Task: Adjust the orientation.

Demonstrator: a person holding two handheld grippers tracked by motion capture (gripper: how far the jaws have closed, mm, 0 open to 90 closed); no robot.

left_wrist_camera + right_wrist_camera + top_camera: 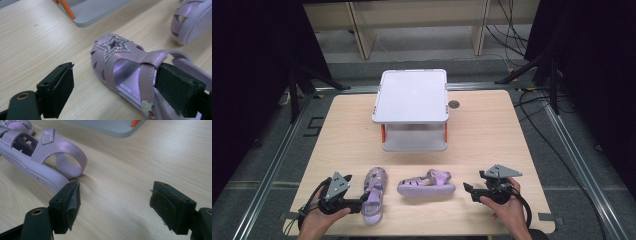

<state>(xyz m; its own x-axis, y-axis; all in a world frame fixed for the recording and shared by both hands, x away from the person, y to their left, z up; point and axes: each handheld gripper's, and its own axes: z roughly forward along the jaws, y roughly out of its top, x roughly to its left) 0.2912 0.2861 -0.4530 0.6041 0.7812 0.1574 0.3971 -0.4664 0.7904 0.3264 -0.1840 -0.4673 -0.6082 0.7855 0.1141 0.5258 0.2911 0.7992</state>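
Two lilac sandals lie on the near half of the tabletop (pixel 492 125). One sandal (pixel 374 194) sits upright on its sole at the left, its long axis running away from the person, the star-trimmed toe at the far end and the heel toward the near edge. In the left gripper view its ankle strap crosses just ahead of the right-hand finger (pixel 178 90), which seems to touch the shoe's side; whether it presses I cannot tell. The left gripper (pixel 360 204) has its fingers spread wide with the sandal's heel end between them. The second sandal (pixel 426 184) lies just right of the first, long axis across the tabletop, toe pointing left and heel loop toward the right gripper (pixel 470 192). That gripper's fingers are spread apart over bare wood, the left-hand one near the heel. Beyond both shoes stands a white two-tier rack (pixel 412 97) with orange posts.
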